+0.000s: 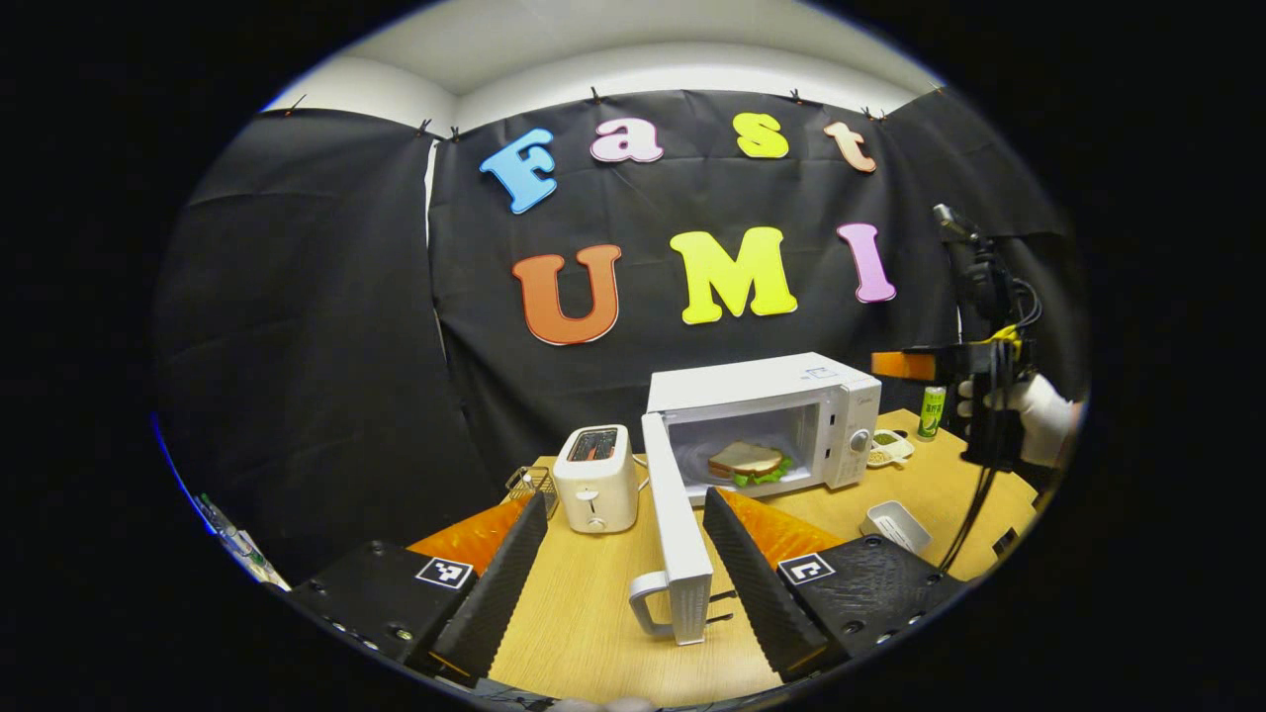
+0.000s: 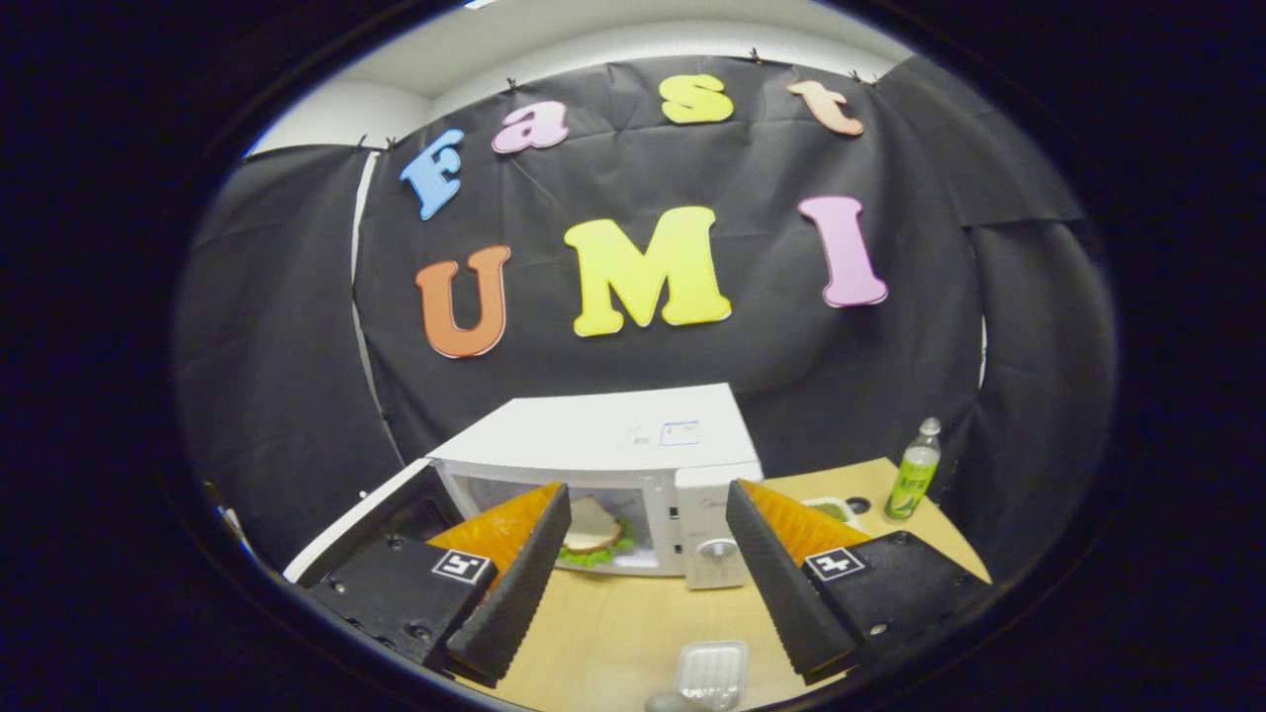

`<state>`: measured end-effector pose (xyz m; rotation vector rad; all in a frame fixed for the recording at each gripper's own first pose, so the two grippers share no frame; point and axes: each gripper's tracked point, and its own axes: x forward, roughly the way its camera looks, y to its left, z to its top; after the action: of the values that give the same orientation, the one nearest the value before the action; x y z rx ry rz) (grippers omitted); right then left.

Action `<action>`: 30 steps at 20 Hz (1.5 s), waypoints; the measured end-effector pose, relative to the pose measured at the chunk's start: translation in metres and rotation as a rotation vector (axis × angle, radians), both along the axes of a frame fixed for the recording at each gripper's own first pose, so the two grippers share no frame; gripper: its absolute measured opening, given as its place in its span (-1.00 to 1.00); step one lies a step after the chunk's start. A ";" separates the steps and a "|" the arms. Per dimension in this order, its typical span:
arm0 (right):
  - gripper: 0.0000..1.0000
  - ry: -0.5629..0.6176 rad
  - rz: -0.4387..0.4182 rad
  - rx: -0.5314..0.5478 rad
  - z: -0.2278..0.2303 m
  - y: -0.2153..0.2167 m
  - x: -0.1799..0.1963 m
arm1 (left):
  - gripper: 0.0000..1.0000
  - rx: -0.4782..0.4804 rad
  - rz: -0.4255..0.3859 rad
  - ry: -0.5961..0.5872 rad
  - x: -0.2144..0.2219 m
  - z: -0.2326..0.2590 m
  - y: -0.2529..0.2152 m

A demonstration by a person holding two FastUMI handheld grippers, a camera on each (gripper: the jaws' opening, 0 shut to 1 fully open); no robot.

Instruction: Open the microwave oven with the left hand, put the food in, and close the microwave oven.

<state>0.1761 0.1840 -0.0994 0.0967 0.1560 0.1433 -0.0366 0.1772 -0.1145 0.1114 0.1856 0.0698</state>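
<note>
A white microwave oven point(image 1: 781, 396) stands on the wooden table point(image 1: 584, 613) with its door point(image 1: 676, 524) swung wide open toward me. A sandwich with lettuce point(image 1: 749, 463) lies inside the cavity. My left gripper point(image 1: 623, 559) is open, its fingers either side of the door's outer edge and handle point(image 1: 645, 603) without touching. In the right gripper view the microwave oven point(image 2: 613, 445) and sandwich point(image 2: 591, 534) sit just ahead of my right gripper point(image 2: 648, 569), which is open and empty. That right gripper point(image 1: 905, 366) also appears held by a gloved hand point(image 1: 1039, 415) at the microwave's right.
A white toaster point(image 1: 595, 479) and a small wire basket point(image 1: 532, 485) stand left of the open door. Right of the microwave are small dishes point(image 1: 888, 447), a green can point(image 1: 931, 412) and a white tray point(image 1: 895, 524). A green bottle point(image 2: 915, 480) and a white tray point(image 2: 712, 672) are in the right gripper view.
</note>
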 end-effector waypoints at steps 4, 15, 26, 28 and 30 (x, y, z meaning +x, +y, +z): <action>0.82 -0.007 -0.047 -0.047 0.030 -0.051 -0.042 | 0.92 -0.001 -0.023 -0.037 0.006 0.003 0.000; 1.00 -0.063 -0.147 -0.078 0.079 -0.120 -0.110 | 0.62 -0.035 -0.022 -0.143 0.055 0.041 0.015; 0.83 -0.022 -0.152 -0.064 0.077 -0.125 -0.121 | -1.00 -0.053 0.050 -0.110 0.053 0.003 0.067; 1.00 -0.012 -0.162 -0.063 0.077 -0.127 -0.125 | -1.00 -0.053 0.045 -0.101 0.053 -0.013 0.072; 0.82 -0.009 -0.175 -0.073 0.078 -0.129 -0.131 | -1.00 -0.039 0.041 -0.053 0.056 -0.043 0.076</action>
<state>0.0455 0.0554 -0.0211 0.0367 0.1434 -0.0366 0.0192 0.2534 -0.1578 0.0672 0.1366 0.1098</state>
